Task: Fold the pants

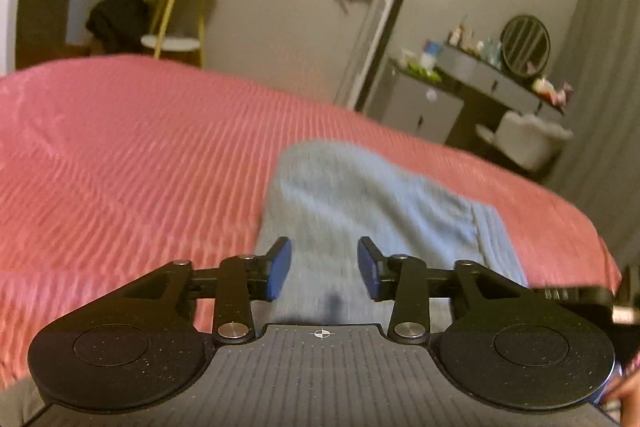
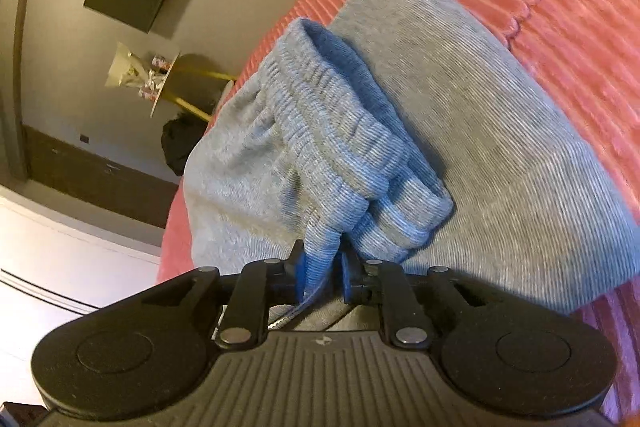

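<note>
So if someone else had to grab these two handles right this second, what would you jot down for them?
Left tool: open, nothing between its blue pads, hovering over the grey knitted pants.
Right tool: shut on the ribbed elastic waistband of the pants, pinching a bunch of it.
Pants lie on the pink ribbed bedspread, already doubled into a short stack, with the waistband end lifted over the lower layer.
Done: the fold into a shorter stack, it seems.
Left: probably lay the waistband end down flat, release it, and smooth the pile.
</note>
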